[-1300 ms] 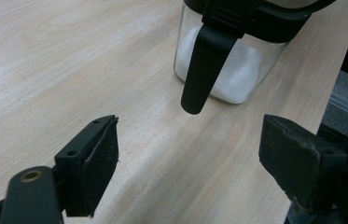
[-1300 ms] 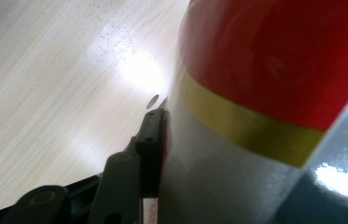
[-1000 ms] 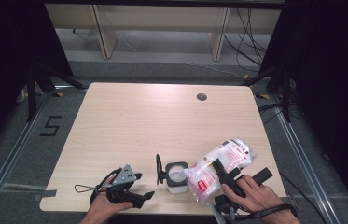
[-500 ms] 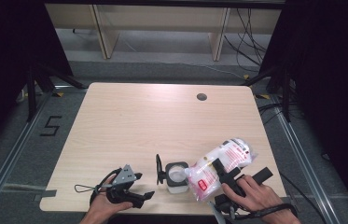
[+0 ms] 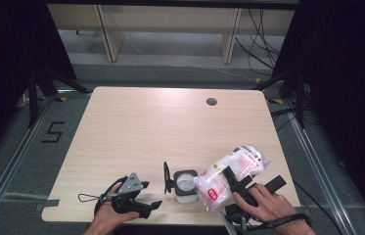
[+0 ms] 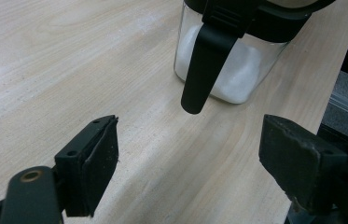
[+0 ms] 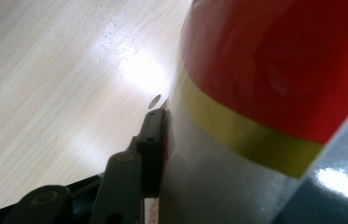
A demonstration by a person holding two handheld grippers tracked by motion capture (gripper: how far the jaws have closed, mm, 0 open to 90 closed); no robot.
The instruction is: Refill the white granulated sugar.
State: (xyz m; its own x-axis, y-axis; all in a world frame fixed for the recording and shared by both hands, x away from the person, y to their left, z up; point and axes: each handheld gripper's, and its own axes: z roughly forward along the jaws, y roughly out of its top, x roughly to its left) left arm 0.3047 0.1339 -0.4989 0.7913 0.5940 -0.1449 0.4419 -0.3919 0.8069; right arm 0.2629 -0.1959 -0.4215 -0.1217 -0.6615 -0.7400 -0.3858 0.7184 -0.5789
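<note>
The right claw [image 5: 233, 182] pinches the bag [image 5: 231, 174], tipped over the open jar [image 5: 186, 185]. The left claw [image 5: 143, 203] rests spread near it on the table [image 5: 136, 127]; next, the pour probably calls for a steady tilt.

a light wooden table [image 5: 136, 132] with a round cable hole [image 5: 212, 102] stands on grey floor [image 5: 18, 161]; a "5" [image 5: 53, 132] is taped at its left; pale shelving [image 5: 170, 22] stands behind; cables [image 5: 263, 46] trail at the right; dark curtains [image 5: 4, 58] flank the sides
</note>
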